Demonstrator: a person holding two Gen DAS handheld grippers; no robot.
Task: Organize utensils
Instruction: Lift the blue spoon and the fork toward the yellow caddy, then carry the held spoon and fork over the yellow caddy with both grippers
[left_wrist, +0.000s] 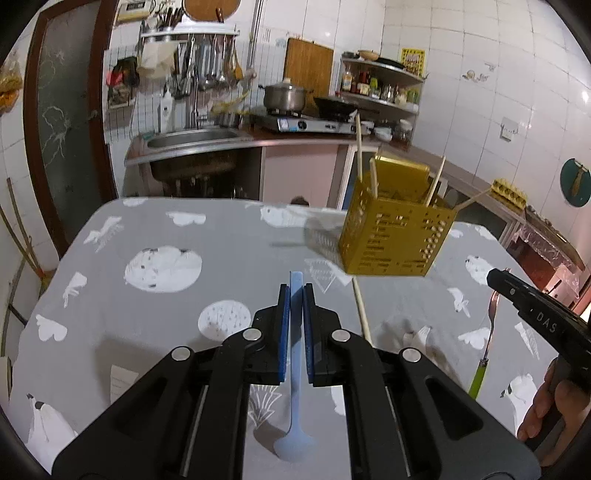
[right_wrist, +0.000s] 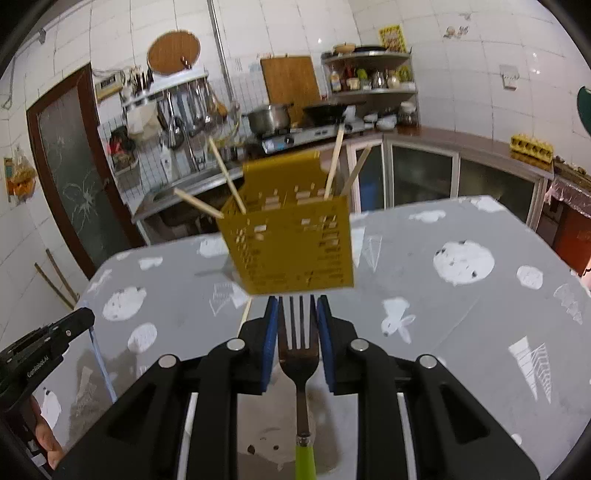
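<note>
My left gripper (left_wrist: 295, 291) is shut on the handle of a light blue spoon (left_wrist: 294, 406), whose bowl hangs down toward the camera. My right gripper (right_wrist: 297, 306) is shut on the head of a fork (right_wrist: 299, 354), with the tines forward and the green handle trailing back. A yellow perforated utensil holder (left_wrist: 388, 240) (right_wrist: 291, 247) stands on the table ahead of both grippers, with several chopsticks sticking out. One chopstick (left_wrist: 362, 314) lies on the cloth in front of it. In the left wrist view the right gripper (left_wrist: 496, 280) and fork (left_wrist: 489, 332) show at the right.
The table (left_wrist: 166, 229) wears a grey cloth with white prints. Behind it run a counter with a sink (left_wrist: 192, 138), a stove with a pot (left_wrist: 284, 96), and hanging utensils. A person's hand (left_wrist: 543, 413) holds the right gripper. The left gripper (right_wrist: 55, 332) shows at the right wrist view's left edge.
</note>
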